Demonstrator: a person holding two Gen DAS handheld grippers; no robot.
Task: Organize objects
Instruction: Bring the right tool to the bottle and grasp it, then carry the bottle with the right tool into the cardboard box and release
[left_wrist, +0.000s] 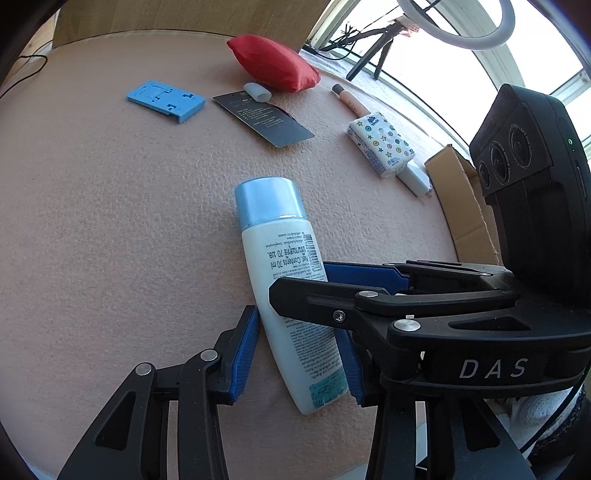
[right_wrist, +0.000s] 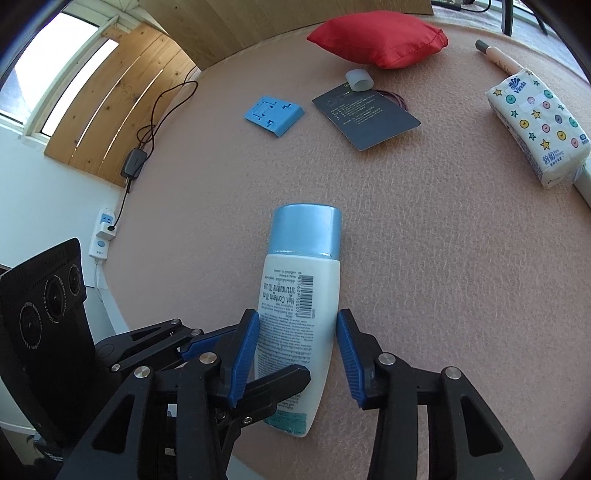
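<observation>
On pink felt tabletop (right_wrist: 443, 258), near centre: white lotion bottle (right_wrist: 299, 325) with blue cap, lying flat, cap pointing far. Clamped at lower body by both tools: left gripper (left_wrist: 299, 354) and right gripper (right_wrist: 293, 350), blue pads against its sides. Farther off: red pouch (right_wrist: 380, 37), blue plastic holder (right_wrist: 275, 114), dark card (right_wrist: 365, 114), tissue pack (right_wrist: 539, 125) at far right.

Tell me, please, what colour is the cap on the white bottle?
The cap on the bottle is light blue, clearest in the right wrist view.
</observation>
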